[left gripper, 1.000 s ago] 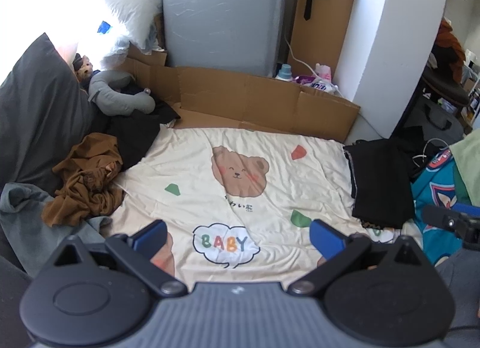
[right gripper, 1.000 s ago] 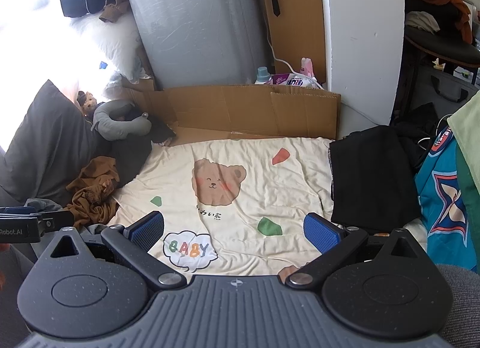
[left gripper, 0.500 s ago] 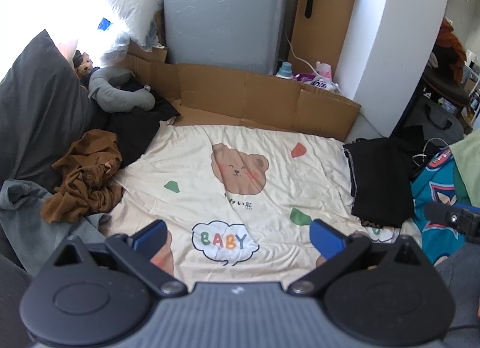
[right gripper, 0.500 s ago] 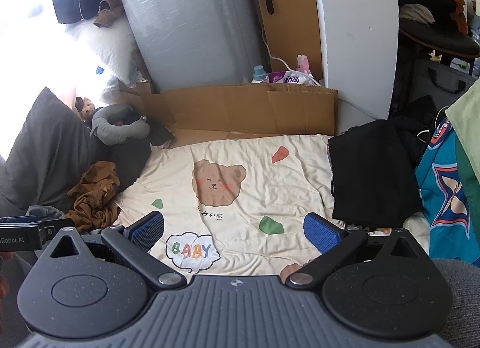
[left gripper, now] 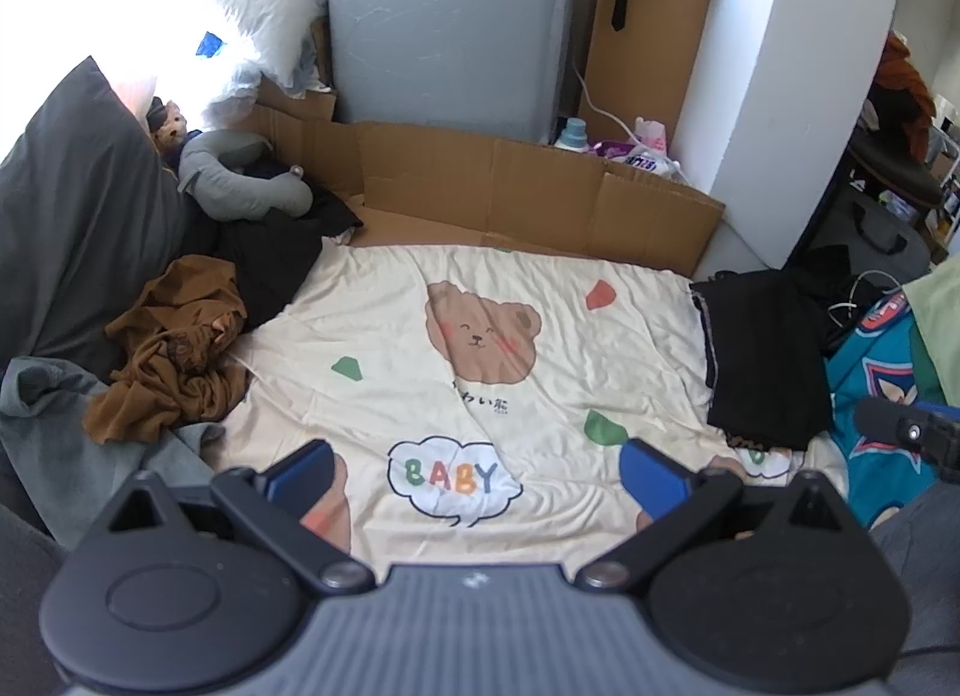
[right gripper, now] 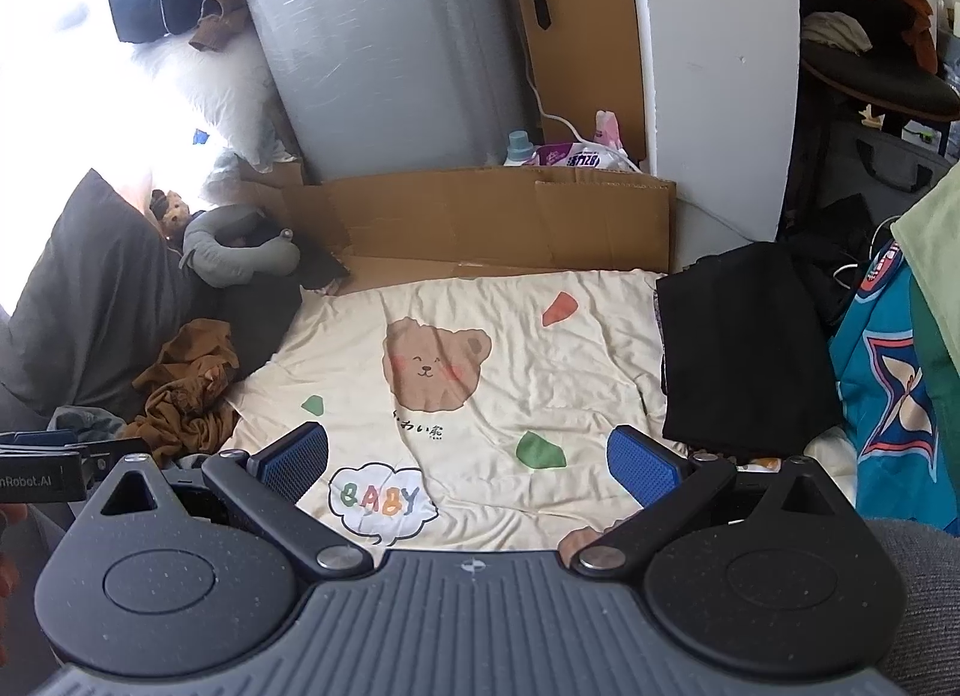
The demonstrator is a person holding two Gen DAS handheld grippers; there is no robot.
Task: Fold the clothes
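A cream bear-print blanket [left gripper: 420, 348] [right gripper: 516, 372] lies spread flat as the work surface. On its right edge rests a folded black garment [left gripper: 762, 360] [right gripper: 744, 348]. A crumpled brown garment [left gripper: 174, 348] [right gripper: 186, 390] is heaped at the left edge, with a grey-green garment [left gripper: 54, 426] below it. My left gripper [left gripper: 477, 477] hovers open over the blanket's near edge, holding nothing. My right gripper [right gripper: 468, 459] is open and empty too, above the same edge. Each gripper's body shows at the side of the other's view.
Flattened cardboard [left gripper: 528, 186] stands behind the blanket, with a wrapped grey appliance [left gripper: 444, 18] and white pillar [left gripper: 798, 66] beyond. A dark pillow [left gripper: 78, 204] and grey neck pillow [left gripper: 240, 180] lie left. A teal patterned garment [right gripper: 894, 396] lies right.
Both wrist views have shifted slightly, as if the grippers rose and pulled back a little. Both stay open and empty, and no garment has moved.
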